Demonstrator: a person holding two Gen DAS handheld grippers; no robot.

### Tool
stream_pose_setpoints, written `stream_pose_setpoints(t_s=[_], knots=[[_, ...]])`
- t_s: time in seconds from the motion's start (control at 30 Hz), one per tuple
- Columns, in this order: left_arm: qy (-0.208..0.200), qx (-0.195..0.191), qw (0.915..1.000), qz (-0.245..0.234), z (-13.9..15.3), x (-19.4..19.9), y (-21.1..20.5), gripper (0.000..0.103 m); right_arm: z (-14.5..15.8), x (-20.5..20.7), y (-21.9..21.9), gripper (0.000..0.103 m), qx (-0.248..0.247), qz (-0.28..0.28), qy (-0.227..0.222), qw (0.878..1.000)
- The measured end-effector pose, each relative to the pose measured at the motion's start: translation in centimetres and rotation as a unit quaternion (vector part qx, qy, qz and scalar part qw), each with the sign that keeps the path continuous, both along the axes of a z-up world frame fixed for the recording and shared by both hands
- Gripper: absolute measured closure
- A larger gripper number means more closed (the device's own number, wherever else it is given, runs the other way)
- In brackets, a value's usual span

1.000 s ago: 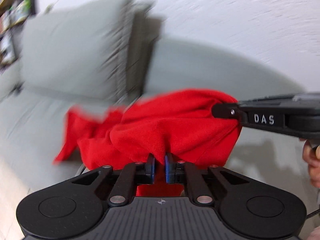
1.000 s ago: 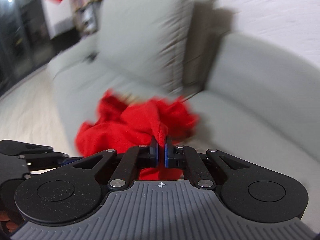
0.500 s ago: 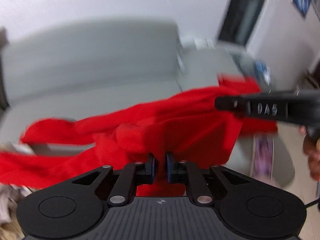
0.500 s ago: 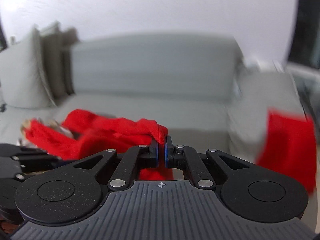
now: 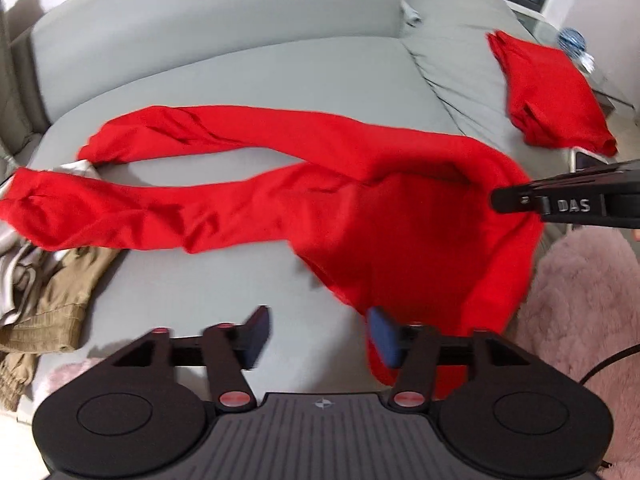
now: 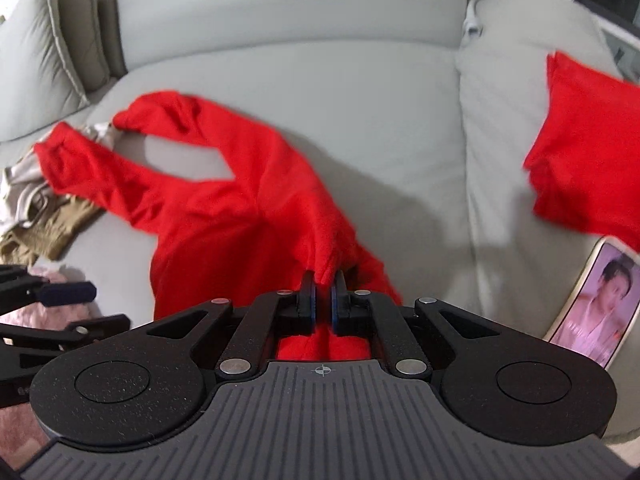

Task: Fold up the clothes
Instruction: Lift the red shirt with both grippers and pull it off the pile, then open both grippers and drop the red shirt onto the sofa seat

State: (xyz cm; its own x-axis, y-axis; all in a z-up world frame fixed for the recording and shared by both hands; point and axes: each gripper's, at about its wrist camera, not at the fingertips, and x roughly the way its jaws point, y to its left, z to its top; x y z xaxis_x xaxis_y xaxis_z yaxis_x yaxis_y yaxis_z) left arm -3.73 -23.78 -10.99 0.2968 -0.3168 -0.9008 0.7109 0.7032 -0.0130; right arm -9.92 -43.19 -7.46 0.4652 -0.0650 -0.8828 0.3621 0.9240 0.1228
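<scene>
L gripper [image 5: 316,336]: fingers spread, empty, at waist edge of red trousers [image 5: 360,216].
R gripper [image 6: 324,294]: pinching waistband.
Trousers spread on sofa seat [image 5: 248,68], legs apart, unfolded.
Far armrest: folded red garment [image 5: 548,92], done.
Khaki/white clothes pile [image 5: 44,292]: pending.

Trousers [image 5: 320,200] across sofa seat [image 5: 248,72], folded garment [image 5: 552,92] right

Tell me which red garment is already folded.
The small red one on the sofa's right cushion, a compact rectangle. The red trousers lie spread out, legs apart, waist pinched in the right gripper.
</scene>
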Motion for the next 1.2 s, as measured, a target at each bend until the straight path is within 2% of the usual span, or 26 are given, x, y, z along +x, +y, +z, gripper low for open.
stream_pose_setpoints(t_s=[0.13, 0.23, 0.27, 0.3, 0.47, 0.53, 0.57, 0.6, 0.67, 0.77, 0.83, 0.93, 0.97, 1.0, 1.1, 1.13, 1.17, 1.2], knots=[[-0.015, 0.008, 0.9993, -0.034, -1.9, -1.1, -2.4, 0.023, -1.1, -0.8, 0.7, 0.091, 0.007, -0.002, 0.004, 1.000], [-0.018, 0.013, 0.9989, -0.042, -2.5, -1.2, -3.8, 0.022, -1.3, -1.0, 0.7, 0.070, 0.015, 0.000, 0.007, 1.000], [-0.016, 0.015, 0.9989, -0.040, -2.6, -1.2, -4.0, 0.022, -1.4, -1.0, 0.8, 0.049, 0.024, 0.004, 0.009, 1.000], [-0.014, 0.017, 0.9990, -0.039, -2.7, -1.1, -4.2, 0.022, -1.4, -1.1, 0.9, 0.036, 0.028, 0.006, 0.010, 1.000], [-0.035, 0.018, 0.9984, -0.041, -2.4, -1.5, -3.8, 0.022, -1.0, -1.7, 1.7, 0.020, 0.004, 0.016, 0.012, 1.000], [-0.032, 0.016, 0.9988, -0.034, -2.6, -1.3, -3.7, 0.020, -1.0, -2.2, 2.1, 0.020, -0.013, 0.018, 0.021, 1.000], [-0.030, 0.015, 0.9989, -0.032, -2.7, -1.2, -3.6, 0.019, -1.1, -2.3, 2.1, 0.024, -0.016, 0.017, 0.027, 0.999], [-0.028, 0.015, 0.9991, -0.027, -3.0, -1.0, -3.6, 0.016, -1.2, -2.4, 2.1, 0.038, -0.018, 0.014, 0.035, 0.999], [-0.028, 0.018, 0.9992, -0.024, -3.3, -0.7, -3.9, 0.013, -1.8, -2.7, 2.1, 0.058, -0.022, 0.005, 0.057, 0.998], [-0.023, 0.014, 0.9992, -0.027, -3.9, -0.5, -4.6, 0.015, -2.4, -3.0, 1.8, 0.055, -0.006, -0.002, 0.061, 0.998], [-0.018, 0.004, 0.9992, -0.036, -4.2, -0.5, -5.1, 0.027, -2.8, -3.2, 1.4, 0.053, 0.024, -0.010, 0.055, 0.998], [-0.006, -0.015, 0.9986, -0.051, -4.0, -0.8, -5.5, 0.054, -3.3, -3.5, 0.8, 0.050, 0.042, -0.033, 0.050, 0.997], [-0.002, -0.021, 0.9980, -0.059, -3.9, -1.0, -5.6, 0.067, -3.5, -3.5, 0.6, 0.047, 0.045, -0.038, 0.051, 0.997], [-0.001, -0.024, 0.9977, -0.064, -3.9, -1.1, -5.6, 0.074, -3.8, -3.7, 0.3, 0.044, 0.053, -0.045, 0.055, 0.996], [-0.003, -0.029, 0.9963, -0.081, -3.8, -1.6, -5.4, 0.081, -5.2, -4.0, -0.3, 0.045, 0.094, -0.062, 0.061, 0.992], [-0.001, -0.030, 0.9960, -0.084, -3.6, -1.6, -5.2, 0.083, -5.6, -4.1, -0.3, 0.047, 0.106, -0.061, 0.057, 0.991], [0.002, -0.030, 0.9962, -0.082, -3.3, -1.5, -4.9, 0.086, -5.8, -4.1, -0.3, 0.061, 0.118, -0.055, 0.049, 0.990], [0.002, -0.030, 0.9964, -0.079, -2.8, -1.4, -4.6, 0.088, -5.9, -4.0, -0.1, 0.085, 0.127, -0.047, 0.044, 0.990]])
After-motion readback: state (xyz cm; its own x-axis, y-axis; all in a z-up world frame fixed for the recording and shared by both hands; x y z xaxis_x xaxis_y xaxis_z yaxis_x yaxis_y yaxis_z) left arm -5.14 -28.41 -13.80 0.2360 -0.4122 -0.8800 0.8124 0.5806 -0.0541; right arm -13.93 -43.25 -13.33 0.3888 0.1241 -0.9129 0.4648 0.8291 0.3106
